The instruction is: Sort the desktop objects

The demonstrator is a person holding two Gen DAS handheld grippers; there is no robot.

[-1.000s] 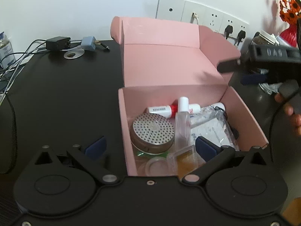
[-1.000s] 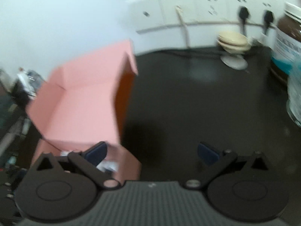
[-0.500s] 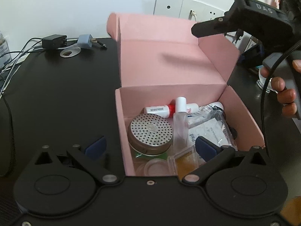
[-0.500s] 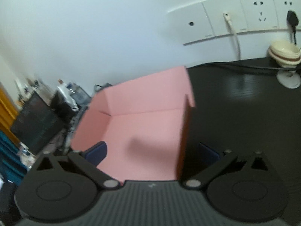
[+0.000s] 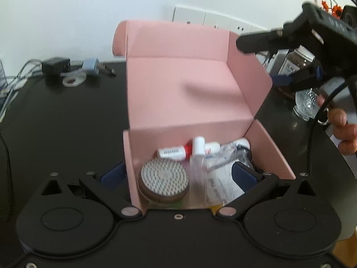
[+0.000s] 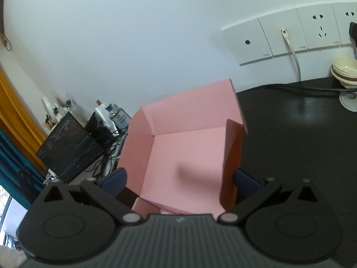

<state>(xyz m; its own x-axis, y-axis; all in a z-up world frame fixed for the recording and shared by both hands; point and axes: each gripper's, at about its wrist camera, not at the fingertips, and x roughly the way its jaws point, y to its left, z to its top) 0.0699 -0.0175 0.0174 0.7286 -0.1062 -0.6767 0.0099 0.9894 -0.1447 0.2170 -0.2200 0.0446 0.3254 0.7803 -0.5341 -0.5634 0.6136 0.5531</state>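
Pink cardboard box [image 5: 189, 93], lid up, holds round perforated metal tin [image 5: 164, 179]; both grippers' fingers wide, empty.

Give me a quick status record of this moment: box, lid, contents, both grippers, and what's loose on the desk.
box: pink box, on the black desk
lid: open, standing upright
contents: perforated round tin, clear spray bottle, white tube with red band, plastic packet
left gripper: open, straddling the box's left wall
right gripper: open, empty, raised at the lid's right flap
loose on desk: black adapter, blue plug, glass jar
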